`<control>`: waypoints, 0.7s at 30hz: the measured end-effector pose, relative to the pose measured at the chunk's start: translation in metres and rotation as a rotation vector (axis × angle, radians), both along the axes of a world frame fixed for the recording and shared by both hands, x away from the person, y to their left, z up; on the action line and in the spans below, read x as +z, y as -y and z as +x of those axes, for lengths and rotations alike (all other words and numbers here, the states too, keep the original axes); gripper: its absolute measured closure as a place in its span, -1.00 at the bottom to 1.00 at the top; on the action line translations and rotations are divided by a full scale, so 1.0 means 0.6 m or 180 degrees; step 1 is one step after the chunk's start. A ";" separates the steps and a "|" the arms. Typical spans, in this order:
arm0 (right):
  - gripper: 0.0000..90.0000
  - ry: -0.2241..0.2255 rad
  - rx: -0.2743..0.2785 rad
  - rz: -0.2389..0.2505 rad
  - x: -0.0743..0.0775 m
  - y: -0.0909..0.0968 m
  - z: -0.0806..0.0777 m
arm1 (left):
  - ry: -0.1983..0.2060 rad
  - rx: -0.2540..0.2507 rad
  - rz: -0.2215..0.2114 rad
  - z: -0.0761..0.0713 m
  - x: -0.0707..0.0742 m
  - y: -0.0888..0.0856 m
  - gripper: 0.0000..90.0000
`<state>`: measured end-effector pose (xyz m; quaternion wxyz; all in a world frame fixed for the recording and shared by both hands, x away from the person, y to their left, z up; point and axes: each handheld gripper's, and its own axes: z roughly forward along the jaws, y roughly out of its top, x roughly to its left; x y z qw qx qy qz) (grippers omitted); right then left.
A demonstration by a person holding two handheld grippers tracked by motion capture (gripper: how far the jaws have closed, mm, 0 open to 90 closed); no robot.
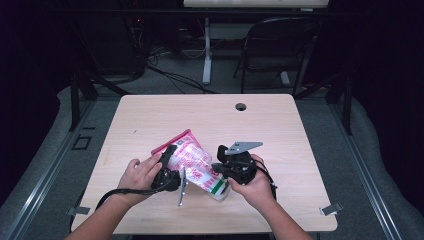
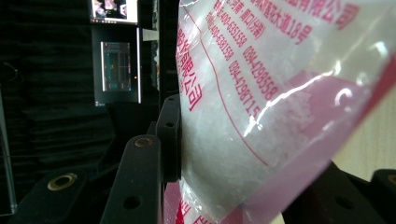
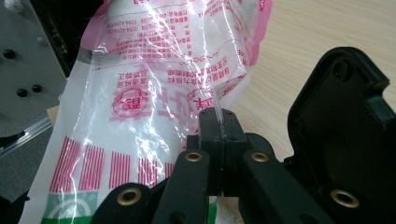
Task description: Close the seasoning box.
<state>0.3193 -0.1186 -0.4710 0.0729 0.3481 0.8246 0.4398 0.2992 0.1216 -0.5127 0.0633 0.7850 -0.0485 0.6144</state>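
Floor clutter, a folding chair (image 1: 280, 47) and a desk leg (image 1: 207, 50) stood beyond the table (image 1: 150, 115), none of it in the way. Over the near edge, a plastic bag (image 1: 192, 162) of white granules hung between both tools. The left gripper (image 1: 169, 165) clamped its bulging side, jaws half apart. The right gripper (image 3: 219, 126) was pinched tight, apparently on a thin fold of film.

We see the table (image 1: 280, 130) lit evenly from above while the room behind stays nearly black. Glare streaks the plastic bag (image 3: 154, 70), whose print blurs up close in the left gripper view.
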 end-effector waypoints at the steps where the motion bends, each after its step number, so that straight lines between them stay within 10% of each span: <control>1: 1.00 -0.0001 -0.0010 -0.0003 0.000 0.000 0.000 | 0.0041 -0.0020 0.0032 0.000 0.000 0.001 0.41; 21: 1.00 0.0048 -0.0051 0.0020 -0.008 0.003 -0.003 | 0.0193 -0.0072 0.0242 -0.002 0.010 0.009 0.42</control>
